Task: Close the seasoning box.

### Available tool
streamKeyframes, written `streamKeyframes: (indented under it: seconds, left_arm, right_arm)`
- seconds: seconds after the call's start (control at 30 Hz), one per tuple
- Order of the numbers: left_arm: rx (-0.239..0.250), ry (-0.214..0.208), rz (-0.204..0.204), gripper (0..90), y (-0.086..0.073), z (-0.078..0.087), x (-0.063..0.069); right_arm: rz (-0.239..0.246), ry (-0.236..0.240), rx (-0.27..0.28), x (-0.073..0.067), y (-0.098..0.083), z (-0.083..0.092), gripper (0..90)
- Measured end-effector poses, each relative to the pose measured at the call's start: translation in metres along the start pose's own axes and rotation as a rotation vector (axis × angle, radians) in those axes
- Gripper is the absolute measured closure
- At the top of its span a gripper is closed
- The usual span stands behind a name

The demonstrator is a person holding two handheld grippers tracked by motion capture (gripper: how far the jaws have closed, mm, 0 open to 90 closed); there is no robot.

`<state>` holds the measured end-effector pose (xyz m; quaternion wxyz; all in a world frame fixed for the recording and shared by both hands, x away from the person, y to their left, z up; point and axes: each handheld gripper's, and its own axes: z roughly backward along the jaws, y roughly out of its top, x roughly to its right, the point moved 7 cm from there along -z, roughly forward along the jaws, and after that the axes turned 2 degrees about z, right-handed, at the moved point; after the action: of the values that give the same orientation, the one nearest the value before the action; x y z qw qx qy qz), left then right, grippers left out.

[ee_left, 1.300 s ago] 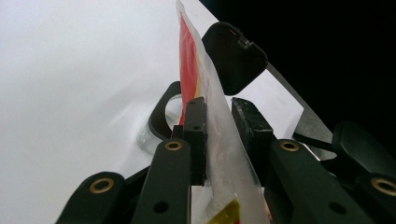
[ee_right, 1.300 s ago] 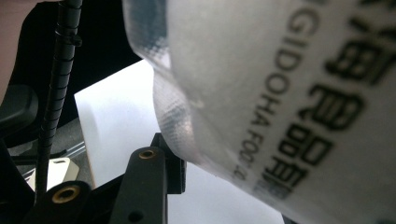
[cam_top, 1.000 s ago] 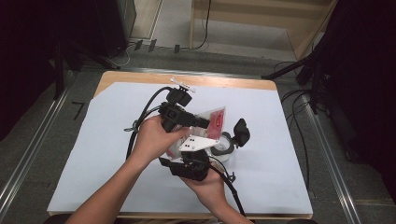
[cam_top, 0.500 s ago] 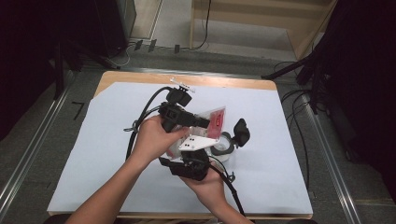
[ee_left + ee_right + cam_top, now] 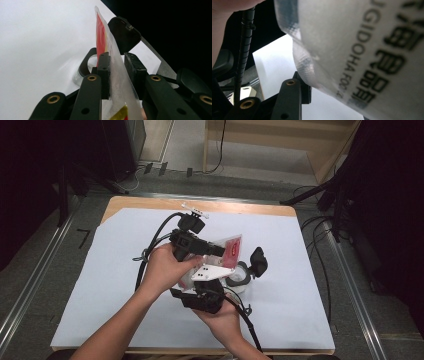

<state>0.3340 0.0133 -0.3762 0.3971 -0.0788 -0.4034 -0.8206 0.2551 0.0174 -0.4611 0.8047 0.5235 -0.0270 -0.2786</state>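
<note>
White paper covers the counter (image 5: 100,285), with dark floor and cables beyond it. Near the middle stands a clear jar (image 5: 239,279) with its black flip lid (image 5: 258,261) hinged open.

Above the jar, the left hand-held gripper (image 5: 117,66) is clenched on a red and clear sachet (image 5: 110,55). In the left gripper view one pad presses the film's side, while the other seems to sit a little off it, so the pinch looks thin and lopsided. From above, the sachet (image 5: 231,251) hangs just beside the jar mouth, tilted. The right hand-held gripper (image 5: 202,299) comes up from below; in the right gripper view the sachet's printed clear end (image 5: 362,50) lies very close over one jaw, and I cannot tell whether those jaws are grasping it or merely lie under it.

The likely trouble is a slip. Smooth film caught by a narrow strip could slide out if either hand pulls sideways, and the sachet would drop onto the paper or across the jar rim. A hard tug between the two grippers could tear it unevenly and scatter its contents outside the jar. The light jar, unheld and close to both grippers, could be knocked over by a jaw or a trailing cable, and the open lid could catch on the sachet's edge.
</note>
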Motion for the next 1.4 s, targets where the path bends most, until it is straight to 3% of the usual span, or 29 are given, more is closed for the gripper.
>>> streamKeyframes:
  seconds: [0.43, 0.7, 0.93, 1.4]
  left_arm:
    - [0.004, -0.012, 0.025, 75.1, 0.0013, 0.0037, -0.0014]
    - [0.054, -0.01, -0.003, 75.5, 0.0047, 0.0032, 0.0031]
    - [0.052, 0.004, -0.001, 75.4, 0.0043, 0.002, 0.0023]
    - [0.039, -0.004, -0.004, 71.6, 0.0039, 0.0016, 0.0011]
  right_arm:
    - [-0.001, 0.01, -0.011, -0.0021, 0.0036, 0.0014, 63.8]
    - [0.016, -0.011, -0.008, 0.0032, 0.0044, 0.0033, 63.7]
    - [0.007, 0.008, -0.012, 0.0035, 0.0035, 0.0017, 62.0]
    - [-0.002, -0.001, 0.0, 0.0059, 0.0029, 0.0015, 64.0]
